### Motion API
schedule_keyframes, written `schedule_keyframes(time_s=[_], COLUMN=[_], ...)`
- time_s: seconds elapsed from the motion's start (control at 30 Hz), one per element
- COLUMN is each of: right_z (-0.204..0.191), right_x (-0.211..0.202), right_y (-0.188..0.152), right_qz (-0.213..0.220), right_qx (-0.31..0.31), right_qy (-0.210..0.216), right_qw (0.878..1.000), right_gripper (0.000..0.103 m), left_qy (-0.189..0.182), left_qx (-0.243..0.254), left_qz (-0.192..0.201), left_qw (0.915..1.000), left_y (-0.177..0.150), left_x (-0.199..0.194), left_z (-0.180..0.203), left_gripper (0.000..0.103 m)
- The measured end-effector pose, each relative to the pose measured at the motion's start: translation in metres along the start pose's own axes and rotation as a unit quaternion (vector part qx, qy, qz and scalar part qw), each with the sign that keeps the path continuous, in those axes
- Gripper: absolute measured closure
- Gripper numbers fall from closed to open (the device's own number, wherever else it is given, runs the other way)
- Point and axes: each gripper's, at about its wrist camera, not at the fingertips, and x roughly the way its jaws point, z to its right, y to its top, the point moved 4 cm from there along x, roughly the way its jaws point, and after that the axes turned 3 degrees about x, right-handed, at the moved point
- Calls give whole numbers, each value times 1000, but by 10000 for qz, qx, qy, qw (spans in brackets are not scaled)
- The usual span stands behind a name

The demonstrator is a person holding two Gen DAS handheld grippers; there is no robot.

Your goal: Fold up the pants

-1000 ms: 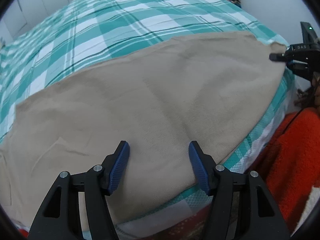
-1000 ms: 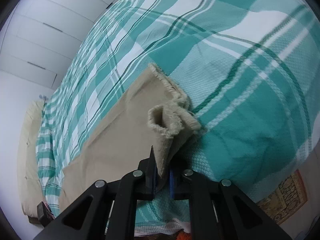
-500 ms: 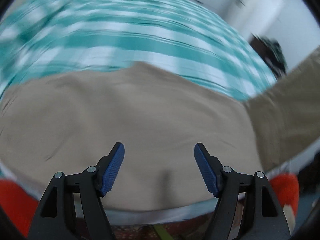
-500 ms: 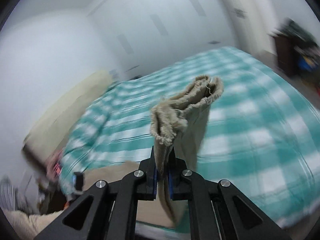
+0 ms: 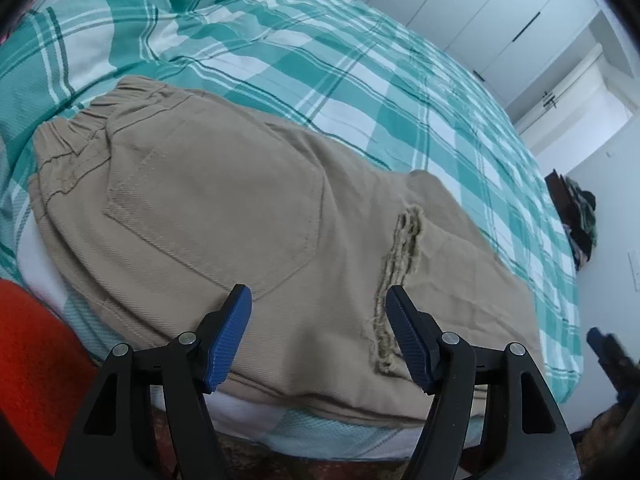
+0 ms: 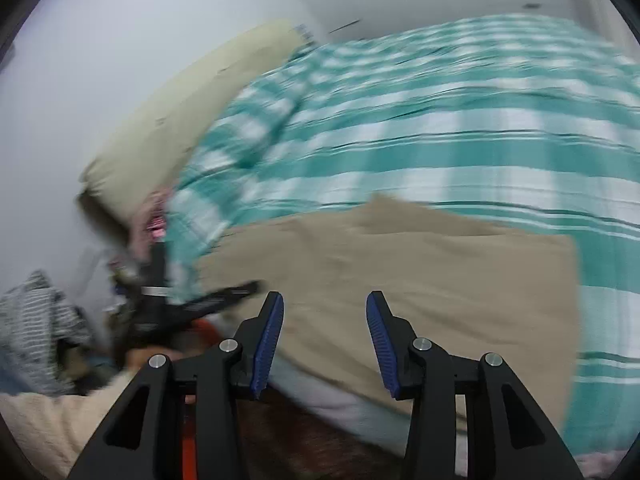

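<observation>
Two grippers hang empty off the bed's near edge: left gripper (image 5: 318, 336) fingers spread wide, right gripper (image 6: 325, 338) fingers just opening, partway apart. Tan pants (image 5: 248, 216) lie folded along that edge, frayed hems (image 5: 398, 276) on top. Beyond, the plaid bed (image 5: 360, 64) lies bare to its far edge.

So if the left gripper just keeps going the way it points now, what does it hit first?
Most likely the tan pants on the bed. The left gripper is open and empty, aimed at the fabric between the back pocket and the frayed hem. How far off is unclear.
</observation>
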Motion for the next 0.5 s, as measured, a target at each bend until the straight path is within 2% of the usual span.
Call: schedule_keyframes(time_s=[0.1, 0.13, 0.17, 0.23, 0.27, 0.33, 0.37, 0.43, 0.5], right_z=[50, 66, 83, 114, 125, 129, 124, 114, 114], right_x=[-21, -24, -25, -15, 1, 27, 35, 37, 37], right_y=[-4, -4, -9, -19, -33, -56, -67, -68, -64], right_qz=[358, 405, 404, 234, -24, -455, -378, -280, -336], right_qx=[-175, -98, 116, 649, 792, 608, 217, -223, -291], right_qy=[-1118, -1284, -1323, -1090, -979, -1208, -1526, -1886, -1925], right_qw=[9929, 9908, 9903, 9916, 9920, 9898, 9873, 9814, 9803], right_gripper=[60, 60, 60, 60, 61, 61, 61, 61, 61], left_qy=[174, 249, 318, 319, 290, 178, 97, -8, -84], left_qx=[200, 306, 504, 885, 1112, 1571, 1803, 2150, 2464], left_qz=[128, 156, 170, 197, 219, 244, 224, 171, -45], left_qw=[9996, 9991, 9981, 9954, 9931, 9871, 9833, 9765, 9691], left_y=[0, 1, -4, -16, -21, -31, -35, -42, -48], left_x=[5, 9, 11, 9, 7, 3, 4, 6, 19], left_z=[10, 15, 28, 50, 62, 91, 107, 132, 160], left_gripper=[29, 29, 29, 29, 29, 24, 20, 19, 16])
